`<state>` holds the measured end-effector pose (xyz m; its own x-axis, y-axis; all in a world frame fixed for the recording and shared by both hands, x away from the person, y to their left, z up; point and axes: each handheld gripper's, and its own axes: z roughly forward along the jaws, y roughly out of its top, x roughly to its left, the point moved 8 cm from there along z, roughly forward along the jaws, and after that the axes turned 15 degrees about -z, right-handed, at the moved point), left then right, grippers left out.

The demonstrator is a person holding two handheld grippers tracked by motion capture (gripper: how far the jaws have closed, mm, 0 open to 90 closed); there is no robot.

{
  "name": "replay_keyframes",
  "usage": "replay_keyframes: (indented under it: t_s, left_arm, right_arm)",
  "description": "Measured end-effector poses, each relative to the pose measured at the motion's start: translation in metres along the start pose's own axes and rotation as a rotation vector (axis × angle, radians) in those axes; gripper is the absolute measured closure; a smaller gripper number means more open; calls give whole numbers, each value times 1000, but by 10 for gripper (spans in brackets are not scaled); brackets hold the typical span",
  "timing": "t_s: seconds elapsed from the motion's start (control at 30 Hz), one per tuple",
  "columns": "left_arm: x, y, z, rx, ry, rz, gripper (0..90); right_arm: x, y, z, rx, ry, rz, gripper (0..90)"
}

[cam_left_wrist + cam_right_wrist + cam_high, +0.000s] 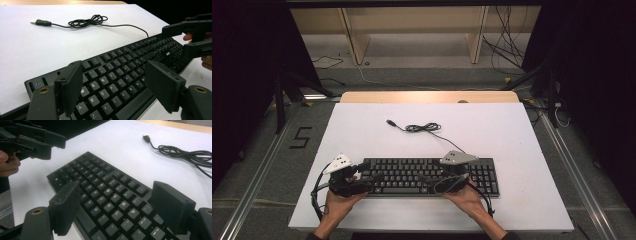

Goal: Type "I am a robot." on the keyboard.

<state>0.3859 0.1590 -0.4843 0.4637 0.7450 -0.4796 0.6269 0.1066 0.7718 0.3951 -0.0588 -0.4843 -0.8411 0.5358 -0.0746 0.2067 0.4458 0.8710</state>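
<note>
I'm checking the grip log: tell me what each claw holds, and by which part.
Nothing is held. The left claw and the right claw both stand open above the black keyboard, pads clear of its keys.

One keyboard (432, 176) on one white table (362, 130). One cable (424, 128) behind keyboard, coiled once, ending in one plug (390, 122). Two grippers: left gripper (362, 172) at keyboard's left end, right gripper (460, 181) over its right half. Two hands.
</note>
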Motion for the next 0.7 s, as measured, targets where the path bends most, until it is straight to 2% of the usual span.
replay_keyframes:
  t_s: [0.37,0.7]
  left_arm:
    - [1,-3,-5,-10,-2,-3,264]
    - [-2,-5,-8,-23,-9,-4,248]
  right_arm:
    - [-2,-1,7,19,7,3,345]
    - [-2,-6,17,64,17,-3,559]
